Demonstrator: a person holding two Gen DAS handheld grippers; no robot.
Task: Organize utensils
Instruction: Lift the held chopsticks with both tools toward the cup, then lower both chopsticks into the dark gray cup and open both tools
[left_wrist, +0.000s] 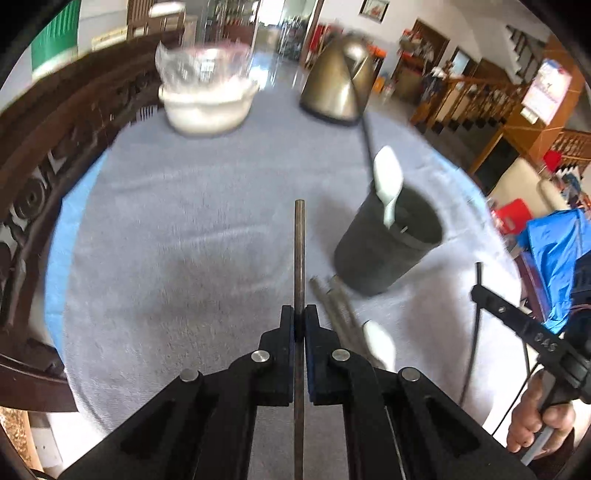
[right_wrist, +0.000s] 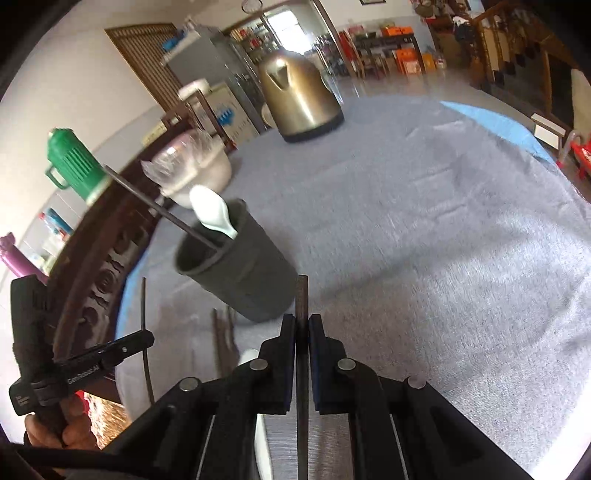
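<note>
My left gripper (left_wrist: 300, 321) is shut on a dark chopstick (left_wrist: 300, 254) that sticks out ahead of it, above the grey cloth. My right gripper (right_wrist: 303, 325) is shut on another dark chopstick (right_wrist: 302, 299). A black cup (left_wrist: 384, 251) (right_wrist: 240, 273) stands between them and holds a white spoon (left_wrist: 386, 177) (right_wrist: 212, 210) and one leaning chopstick (right_wrist: 159, 206). In front of the cup several chopsticks (left_wrist: 332, 302) (right_wrist: 221, 332) and a second white spoon (left_wrist: 380, 343) lie on the cloth. Each wrist view shows the other gripper at its edge, gripping its stick.
A brass-coloured kettle (left_wrist: 336, 81) (right_wrist: 299, 99) and a white bowl with clear plastic cups (left_wrist: 207, 99) stand at the far side of the cloth-covered table (left_wrist: 184, 221). A carved dark wooden rail (left_wrist: 55, 155) borders the table's left, with a green flask (right_wrist: 74, 166) beyond it.
</note>
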